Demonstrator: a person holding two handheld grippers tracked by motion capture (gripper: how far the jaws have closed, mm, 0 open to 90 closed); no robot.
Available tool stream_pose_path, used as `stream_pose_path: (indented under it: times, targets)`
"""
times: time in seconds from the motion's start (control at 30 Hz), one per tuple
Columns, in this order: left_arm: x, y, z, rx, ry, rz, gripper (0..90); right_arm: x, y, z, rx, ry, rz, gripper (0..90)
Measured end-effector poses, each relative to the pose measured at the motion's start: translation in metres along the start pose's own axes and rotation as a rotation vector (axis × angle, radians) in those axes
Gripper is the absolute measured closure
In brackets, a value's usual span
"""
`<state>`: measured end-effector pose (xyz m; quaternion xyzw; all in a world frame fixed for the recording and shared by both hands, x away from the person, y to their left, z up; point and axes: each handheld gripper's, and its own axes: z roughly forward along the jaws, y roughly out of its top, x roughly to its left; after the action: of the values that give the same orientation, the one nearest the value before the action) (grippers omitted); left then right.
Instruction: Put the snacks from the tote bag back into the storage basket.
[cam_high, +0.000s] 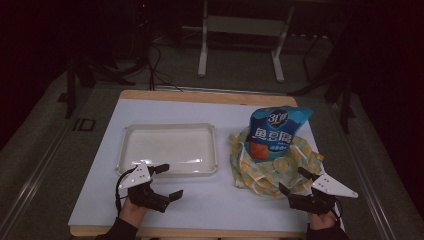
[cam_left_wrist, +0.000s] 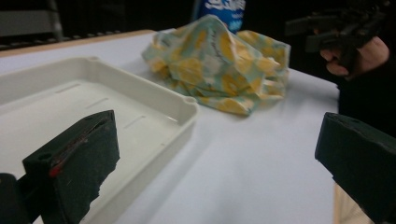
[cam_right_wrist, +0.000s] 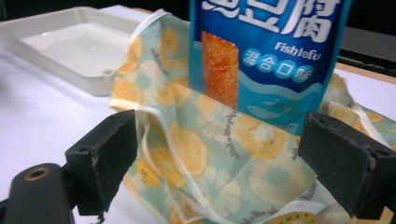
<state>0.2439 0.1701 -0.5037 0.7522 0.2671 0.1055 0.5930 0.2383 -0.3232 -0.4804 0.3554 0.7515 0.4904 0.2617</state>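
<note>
A white-topped bench (cam_high: 210, 200) carries a shallow cream tray (cam_high: 169, 129) on its left half and a crumpled cloth bag (cam_high: 260, 172) with a yellow citrus print on its right half. The tray holds nothing and lies flat, well apart from the bag. A blue snack packet (cam_high: 276, 131) stands upright in the bag's open mouth, its top well above the cloth — the right gripper view reads "Fishtofu" on it, beside a picture of an orange block.

The left gripper (cam_high: 166, 182) is held low over the bench at the tray's near edge, its jaws spread wide with nothing between them; in the left gripper view one jaw sits over the tray's near corner and the other over bare bench. A hand (cam_high: 134, 206) grips it from below, coming in at the bottom edge.

The right gripper (cam_high: 295, 181) hangs at the near side of the bag, jaws also spread wide. In the right gripper view the printed cloth and the lower part of the packet lie between the two jaws, yet neither jaw presses on them — whether the tips brush the cloth I cannot tell.
</note>
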Motion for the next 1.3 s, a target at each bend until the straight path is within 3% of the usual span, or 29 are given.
stream_pose_path:
  times: [0.1, 0.23, 0.43, 0.47, 0.5, 0.53, 0.6, 0.7, 1.0, 1.17, 1.3]
  targets:
    - [-0.002, 0.0, 0.002, 0.007, -0.03, -0.004, 0.4, 0.002, 0.002, -0.005, -0.007, -0.001, -0.028, 11.1]
    - [-0.004, 0.001, 0.001, 0.023, -0.015, 0.034, 0.4, 0.004, 0.002, -0.011, -0.002, -0.002, -0.058, 11.1]
    - [-0.003, 0.002, -0.004, 0.029, -0.035, 0.001, 0.4, -0.001, -0.002, -0.016, 0.033, 0.052, -0.043, 11.0]
    - [-0.003, 0.003, -0.005, 0.036, -0.026, -0.001, 0.4, -0.001, -0.002, -0.016, 0.032, 0.049, -0.048, 11.0]
    - [-0.004, 0.007, -0.005, 0.053, 0.012, -0.005, 0.4, -0.003, -0.001, -0.016, 0.055, 0.048, -0.046, 11.0]
    - [-0.004, 0.007, -0.005, 0.053, 0.012, -0.005, 0.4, -0.003, -0.001, -0.016, 0.055, 0.048, -0.046, 11.0]
    - [-0.002, 0.007, -0.007, 0.01, -0.034, -0.035, 0.4, -0.004, 0.0, -0.019, 0.066, 0.038, -0.032, 11.1]
    - [0.001, 0.009, -0.008, 0.01, -0.054, -0.054, 0.4, -0.003, 0.0, -0.02, 0.07, 0.034, -0.05, 11.1]
    - [-0.01, 0.021, 0.003, 0.031, -0.052, 0.002, 0.4, -0.005, 0.007, -0.025, 0.049, 0.092, -0.071, 10.9]
    - [-0.012, 0.028, 0.01, 0.049, -0.049, 0.032, 0.4, -0.007, 0.009, -0.024, 0.046, 0.084, -0.072, 10.8]
    - [-0.01, 0.033, 0.013, 0.04, -0.052, 0.032, 0.4, -0.009, 0.011, -0.024, 0.039, 0.074, -0.07, 10.7]
